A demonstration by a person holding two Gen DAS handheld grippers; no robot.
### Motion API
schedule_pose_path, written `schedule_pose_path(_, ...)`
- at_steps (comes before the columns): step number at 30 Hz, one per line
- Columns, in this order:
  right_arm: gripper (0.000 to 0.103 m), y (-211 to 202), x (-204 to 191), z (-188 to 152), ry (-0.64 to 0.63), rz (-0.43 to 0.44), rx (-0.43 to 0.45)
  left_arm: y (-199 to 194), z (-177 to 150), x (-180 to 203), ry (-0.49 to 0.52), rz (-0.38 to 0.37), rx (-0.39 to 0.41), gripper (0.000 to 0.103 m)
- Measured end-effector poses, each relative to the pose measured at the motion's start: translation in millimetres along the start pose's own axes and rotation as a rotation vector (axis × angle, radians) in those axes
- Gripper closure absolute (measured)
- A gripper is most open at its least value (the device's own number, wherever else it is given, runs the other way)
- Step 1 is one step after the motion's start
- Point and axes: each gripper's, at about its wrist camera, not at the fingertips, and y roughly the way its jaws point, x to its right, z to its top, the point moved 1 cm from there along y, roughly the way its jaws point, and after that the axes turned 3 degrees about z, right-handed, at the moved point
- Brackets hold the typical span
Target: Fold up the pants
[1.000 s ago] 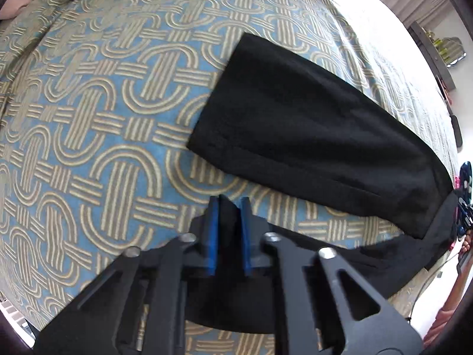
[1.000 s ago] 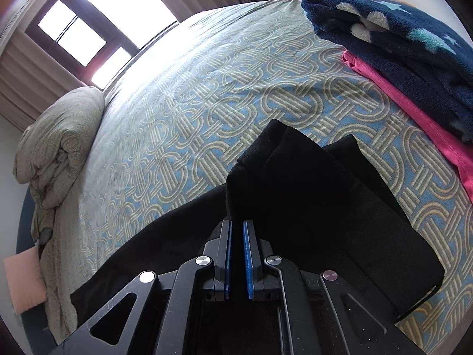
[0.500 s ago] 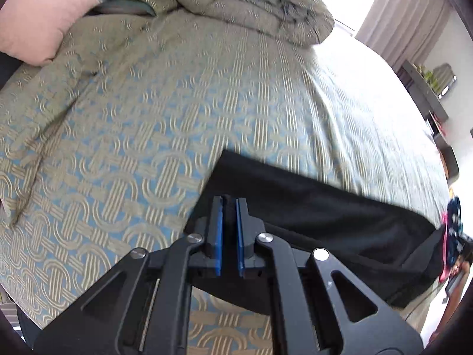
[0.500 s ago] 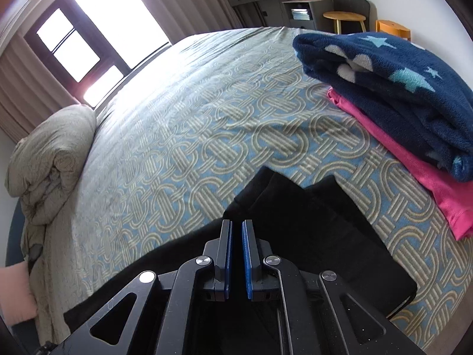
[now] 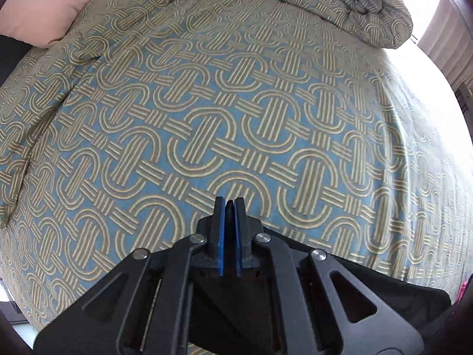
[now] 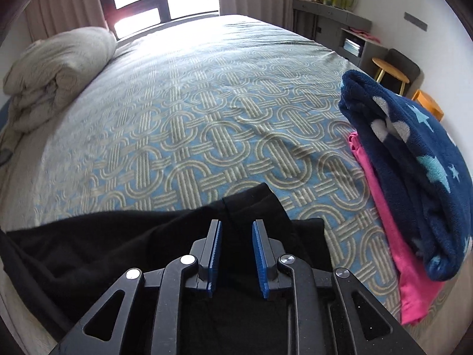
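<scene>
Black pants (image 6: 118,236) lie along the near edge of a bed with a blue and beige patterned cover (image 6: 207,118). In the right wrist view my right gripper (image 6: 235,226) hovers over the folded end of the pants; its jaws are opening and the blue pads stand apart, with cloth below the gap but not pinched. In the left wrist view my left gripper (image 5: 229,202) is shut on a thin black edge of the pants (image 5: 384,293), which trail away behind it to the lower right, over the bed cover (image 5: 207,103).
A pink pillow (image 5: 50,6) and a rolled duvet (image 5: 340,3) lie at the head of the bed. A navy star blanket (image 6: 414,162) on a pink garment (image 6: 393,236) sits right of the pants. A stool (image 6: 390,72) and desk (image 6: 334,17) stand beyond.
My left gripper has carried the pants edge across the bed toward the pillow end, so the pants have slid under it. My right gripper's pads have parted off the fold and its view has rolled.
</scene>
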Motion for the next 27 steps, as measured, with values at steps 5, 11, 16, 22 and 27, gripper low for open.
schedule_pose_path(5,0.047,4.1,25.3,-7.1,-0.029,0.004,-0.084,-0.4,-4.1,-10.5,-0.003,-0.007,-0.017,0.092)
schedule_pose_path(11,0.040,10.0,55.6,-9.3,0.054,0.122,-0.091,-53.0,-22.2,15.7,0.106,-0.045,0.082,0.091)
schedule_pose_path(16,0.038,26.0,53.4,-9.4,0.055,0.181,-0.114,-113.6,-71.3,106.4,0.375,-0.221,0.121,0.061)
schedule_pose_path(22,0.027,48.9,57.8,-8.4,0.084,0.252,-0.156,-159.5,-184.7,257.6,0.841,-0.477,0.037,0.036)
schedule_pose_path(27,0.041,42.7,62.4,-10.8,0.075,0.269,-0.133,-160.2,-274.9,352.3,1.227,-0.477,0.051,0.036)
